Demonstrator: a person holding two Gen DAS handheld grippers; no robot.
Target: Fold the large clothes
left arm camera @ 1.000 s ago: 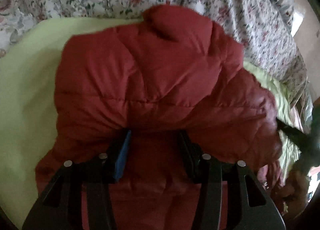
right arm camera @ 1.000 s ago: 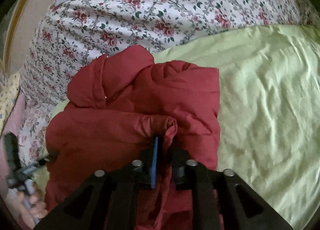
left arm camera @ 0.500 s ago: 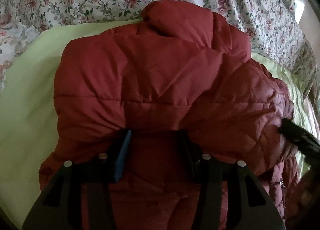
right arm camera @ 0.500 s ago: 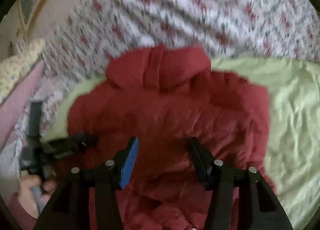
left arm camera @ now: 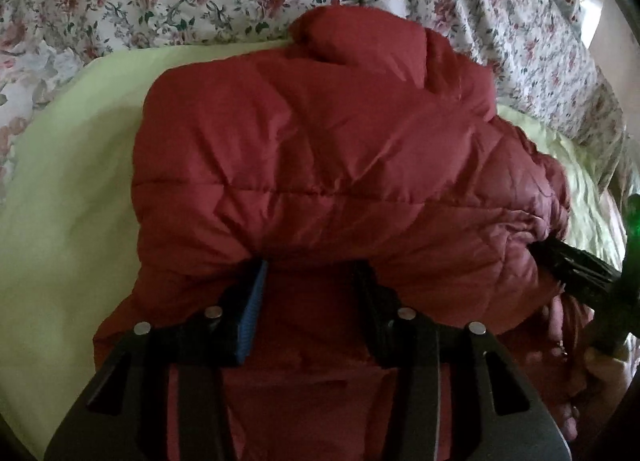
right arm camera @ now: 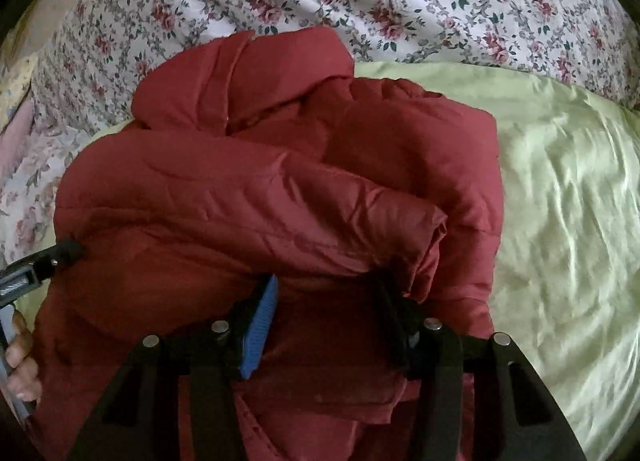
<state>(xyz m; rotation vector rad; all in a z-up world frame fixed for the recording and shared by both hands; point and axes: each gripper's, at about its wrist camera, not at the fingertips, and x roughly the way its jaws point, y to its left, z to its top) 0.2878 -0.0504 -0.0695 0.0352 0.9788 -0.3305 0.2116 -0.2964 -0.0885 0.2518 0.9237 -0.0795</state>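
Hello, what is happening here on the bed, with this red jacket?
A person is folding a red jacket on a green sheet. The left hand-held gripper and the right hand-held gripper both reach into a thick fold at its near edge. Whether either pinches the fabric, I cannot tell. The right one's jaws have just been opening.

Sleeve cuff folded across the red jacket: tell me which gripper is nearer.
Right. The right gripper sits just under the sleeve cuff, jaws just opened, jacket between them. The left gripper, jaws just closing on fabric, is at the jacket's opposite edge.
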